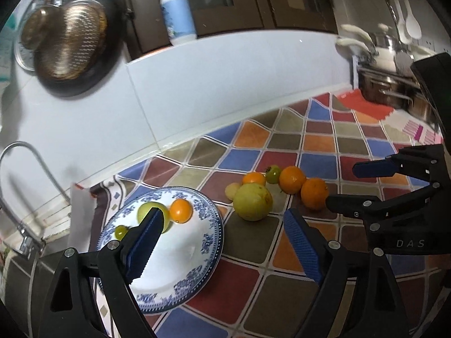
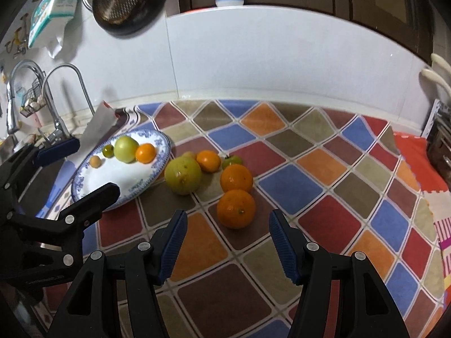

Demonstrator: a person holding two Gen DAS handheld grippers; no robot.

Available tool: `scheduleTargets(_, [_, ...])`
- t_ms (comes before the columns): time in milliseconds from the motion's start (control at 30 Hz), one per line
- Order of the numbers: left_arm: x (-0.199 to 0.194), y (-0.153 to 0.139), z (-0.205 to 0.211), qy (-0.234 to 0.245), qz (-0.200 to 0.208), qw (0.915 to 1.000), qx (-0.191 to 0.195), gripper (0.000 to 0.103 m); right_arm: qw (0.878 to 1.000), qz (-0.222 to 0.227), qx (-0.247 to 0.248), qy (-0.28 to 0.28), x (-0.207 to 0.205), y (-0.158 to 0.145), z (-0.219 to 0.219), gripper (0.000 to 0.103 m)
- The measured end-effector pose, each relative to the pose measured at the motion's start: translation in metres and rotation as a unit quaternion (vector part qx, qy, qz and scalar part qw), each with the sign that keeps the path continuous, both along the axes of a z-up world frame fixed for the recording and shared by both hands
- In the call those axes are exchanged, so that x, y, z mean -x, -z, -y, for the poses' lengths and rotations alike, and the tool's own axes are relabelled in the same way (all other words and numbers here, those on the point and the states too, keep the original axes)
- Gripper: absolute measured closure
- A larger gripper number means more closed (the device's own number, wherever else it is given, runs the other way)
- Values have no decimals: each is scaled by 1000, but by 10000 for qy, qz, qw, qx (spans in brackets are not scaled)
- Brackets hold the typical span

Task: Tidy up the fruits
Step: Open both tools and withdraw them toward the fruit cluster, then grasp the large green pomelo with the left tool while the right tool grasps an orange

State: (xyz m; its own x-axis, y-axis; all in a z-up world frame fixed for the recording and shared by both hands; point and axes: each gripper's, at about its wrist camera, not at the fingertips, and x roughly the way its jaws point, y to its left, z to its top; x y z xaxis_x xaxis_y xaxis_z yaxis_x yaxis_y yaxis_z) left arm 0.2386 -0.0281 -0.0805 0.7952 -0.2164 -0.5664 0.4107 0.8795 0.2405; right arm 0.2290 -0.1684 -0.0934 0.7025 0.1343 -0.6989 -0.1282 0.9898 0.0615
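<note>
A blue-and-white plate (image 2: pixel 93 180) (image 1: pixel 208 233) holds a green apple (image 2: pixel 126 149), a small orange (image 2: pixel 145 153) (image 1: pixel 181 210), a small dark green fruit (image 2: pixel 108 151) and a small tan fruit (image 2: pixel 95 161). On the cloth beside it lie a big yellow-green fruit (image 2: pixel 183 175) (image 1: pixel 252 201), several oranges (image 2: pixel 236 208) (image 1: pixel 314 193) and a green tomato (image 2: pixel 231 161). My left gripper (image 1: pixel 222 245) is open and empty over the plate's right edge. My right gripper (image 2: pixel 228 245) is open and empty just in front of the nearest orange.
A colourful diamond-patterned cloth (image 2: pixel 310 197) covers the counter. A sink with taps (image 2: pixel 53 98) lies left of the plate. A white tiled wall (image 2: pixel 253 64) runs behind. Steel pots (image 1: pixel 389 84) stand at the far right. A pump bottle (image 1: pixel 178 14) stands on the ledge.
</note>
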Motion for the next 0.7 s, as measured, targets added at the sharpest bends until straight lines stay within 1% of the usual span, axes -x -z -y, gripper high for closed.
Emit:
scheduleTargets(133, [-13,11,6,212,-112,9997,-94,16,9998,-173,-20,2,-11,12,1,42])
scheduleTargets(267, [-30,23,12,428,-380,9983,-92,16,9995,-305,-26,4,-22,23,2,42])
scheduleTargets(300, [-34,25,14,474,-386,9981,-124,16,9994,-330,-33,-9,-24,25,2,42])
scheduleTargets(367, [-40,29,17,512,-397,9977,-187,16,9994,-356,-19,-40,-29,29,2,42])
scheduleTargets(533, [-55,36,23,594,-611,9963,-111,16,9991,-427,-24,3,-39,36,5,44])
scheduleTargets(600, [-60,39,26,638,-690,9955,-104,17,9989,-465,-91,-4,-43,39,8,48])
scheduleTargets(667, [-62,39,29,715,-754,9946,-22,17,9985,-486,-223,-70,-46,39,10,57])
scheduleTargets(700, [-64,39,31,733,-766,9944,-10,17,9985,-470,-254,-83,-46,38,11,58])
